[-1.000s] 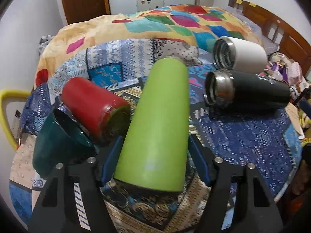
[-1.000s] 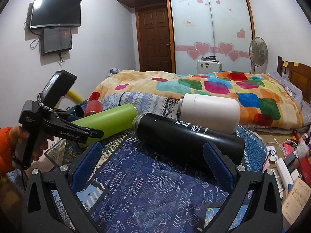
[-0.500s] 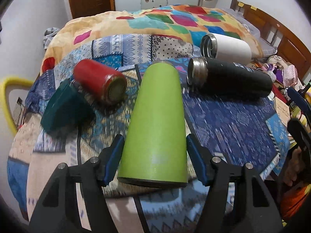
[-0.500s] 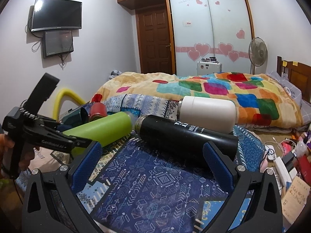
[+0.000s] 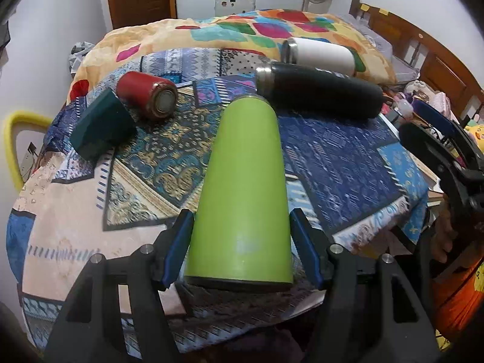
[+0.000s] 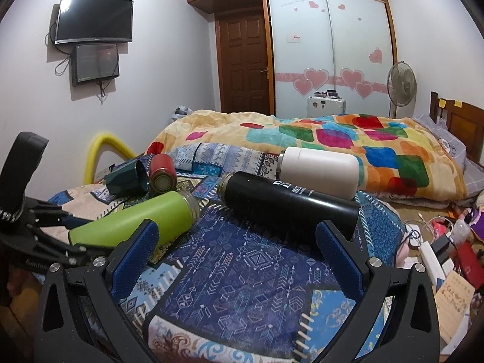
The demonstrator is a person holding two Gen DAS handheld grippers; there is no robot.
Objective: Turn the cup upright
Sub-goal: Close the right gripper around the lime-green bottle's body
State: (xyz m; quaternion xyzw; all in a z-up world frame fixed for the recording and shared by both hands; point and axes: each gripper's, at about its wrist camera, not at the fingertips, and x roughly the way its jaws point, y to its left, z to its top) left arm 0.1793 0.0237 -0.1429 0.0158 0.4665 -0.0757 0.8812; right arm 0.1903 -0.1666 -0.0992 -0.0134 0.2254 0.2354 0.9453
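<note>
Straddling the lying green cup (image 5: 242, 187), my left gripper (image 5: 240, 245) looks clamped on its base; my right gripper (image 6: 239, 257) hangs apart above the table (image 6: 242, 284).

left black gripper with blue pads (image 5: 240, 243): jaws closed on something, level, seemingly firm contact | right black gripper with blue pads (image 6: 236, 252): jaws spread wide, nothing held, pointing forward

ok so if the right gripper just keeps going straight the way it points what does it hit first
Most likely the black flask, lying on its side across the patterned cloth just beyond the open right gripper. The white flask lies behind it. Depth is hard to judge through the fisheye, so it could skim the cloth first.
</note>
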